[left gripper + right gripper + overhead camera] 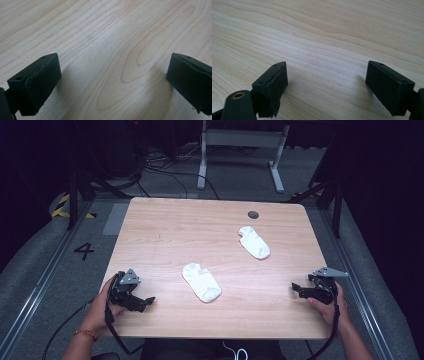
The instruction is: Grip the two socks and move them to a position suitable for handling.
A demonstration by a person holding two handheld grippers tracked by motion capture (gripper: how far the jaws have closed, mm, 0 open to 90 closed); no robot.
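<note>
Left gripper [145, 301] released, nearer sock [201, 282] ahead to its right; right gripper [297, 289] released too; approach low, pinch the cuff edge.

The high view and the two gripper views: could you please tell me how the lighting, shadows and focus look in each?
High view: table evenly lit, surroundings dark, both socks bright white. Left gripper view: soft glare on the wood, jaws cast faint shadows. Right gripper view: grain sharp near the jaws, softer towards the top.
</note>
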